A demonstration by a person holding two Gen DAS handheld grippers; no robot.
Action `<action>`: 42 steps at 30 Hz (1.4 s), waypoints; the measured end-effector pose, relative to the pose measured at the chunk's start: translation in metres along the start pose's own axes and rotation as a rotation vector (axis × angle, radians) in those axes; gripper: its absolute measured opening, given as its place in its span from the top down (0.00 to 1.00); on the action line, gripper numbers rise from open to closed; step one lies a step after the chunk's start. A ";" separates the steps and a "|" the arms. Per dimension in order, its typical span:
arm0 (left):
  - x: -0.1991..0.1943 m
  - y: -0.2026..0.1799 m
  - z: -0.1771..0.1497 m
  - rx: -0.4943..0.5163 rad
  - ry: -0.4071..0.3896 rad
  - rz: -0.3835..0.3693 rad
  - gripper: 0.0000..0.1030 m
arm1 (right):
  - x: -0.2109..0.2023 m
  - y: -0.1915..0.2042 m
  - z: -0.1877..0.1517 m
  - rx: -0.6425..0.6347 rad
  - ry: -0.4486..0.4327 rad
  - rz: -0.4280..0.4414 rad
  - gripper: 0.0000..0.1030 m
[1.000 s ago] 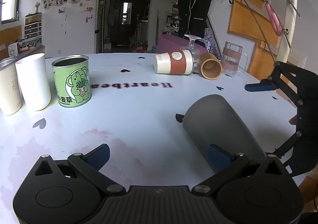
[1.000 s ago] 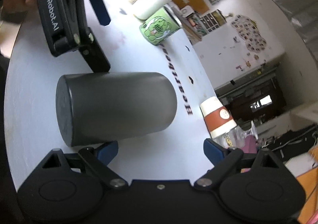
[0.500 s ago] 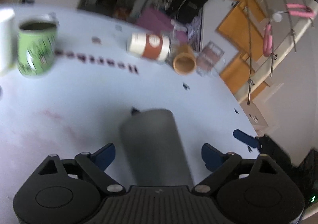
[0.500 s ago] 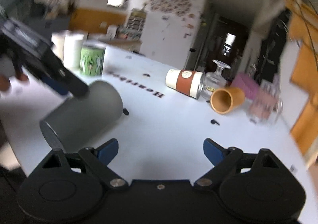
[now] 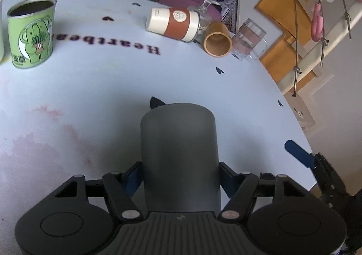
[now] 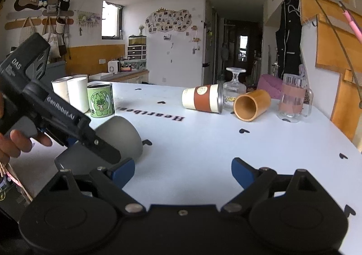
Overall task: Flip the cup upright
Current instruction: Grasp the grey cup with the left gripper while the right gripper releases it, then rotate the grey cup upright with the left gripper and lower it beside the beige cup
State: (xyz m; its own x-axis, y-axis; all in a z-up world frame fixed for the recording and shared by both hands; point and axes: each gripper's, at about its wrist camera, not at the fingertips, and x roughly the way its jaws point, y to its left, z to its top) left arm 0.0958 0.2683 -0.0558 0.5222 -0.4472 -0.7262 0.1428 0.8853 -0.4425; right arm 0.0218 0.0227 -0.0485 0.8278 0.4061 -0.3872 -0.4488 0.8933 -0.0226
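I've got the left tongs (image 5: 181, 178) clamped on the grey cup (image 5: 178, 148), one blue pad on each side of it, low in the centre of my left view. The cup lies on its side on the white surface (image 5: 90, 101), its far end pointing up the frame toward the black heart mark. My right tongs (image 6: 183, 171) hang wide apart with nothing between them, bottom centre of the right view, over bare surface.

Around it: a green tin (image 5: 30, 33) stands upright at the upper left of the left view, well apart from the cup. Toward the upper right sits a cluster: a white-and-orange cup (image 5: 174, 23) on its side, an orange cup (image 5: 218, 40) on its side just beside it (mouth facing me), a glass mug (image 5: 247, 39) upright to its right, and an upturned glass (image 6: 234, 87) behind them. Two white cups (image 6: 72, 93) stand near the tin.

The surface's curved edge runs down the right side of the left view, near my right tongs. Between the grey cup and the far cluster lies a broad bare stretch.
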 end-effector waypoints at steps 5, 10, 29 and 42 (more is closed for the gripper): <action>-0.018 -0.004 -0.005 0.087 -0.112 0.060 0.32 | -0.006 0.008 0.003 0.001 -0.040 0.028 0.10; -0.042 -0.007 -0.010 0.178 -0.247 0.151 0.32 | -0.005 0.016 0.008 -0.007 -0.063 0.050 0.10; -0.082 0.037 -0.011 0.041 -0.421 0.160 0.32 | 0.042 0.059 0.024 0.163 0.004 0.369 0.21; -0.082 0.034 -0.019 0.017 -0.432 0.088 0.32 | 0.077 0.077 0.028 0.266 0.112 0.481 0.35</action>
State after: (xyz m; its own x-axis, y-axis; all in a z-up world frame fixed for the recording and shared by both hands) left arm 0.0423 0.3325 -0.0214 0.8362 -0.2789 -0.4722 0.0943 0.9214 -0.3771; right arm 0.0602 0.1281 -0.0540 0.5038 0.7697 -0.3922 -0.6547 0.6364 0.4079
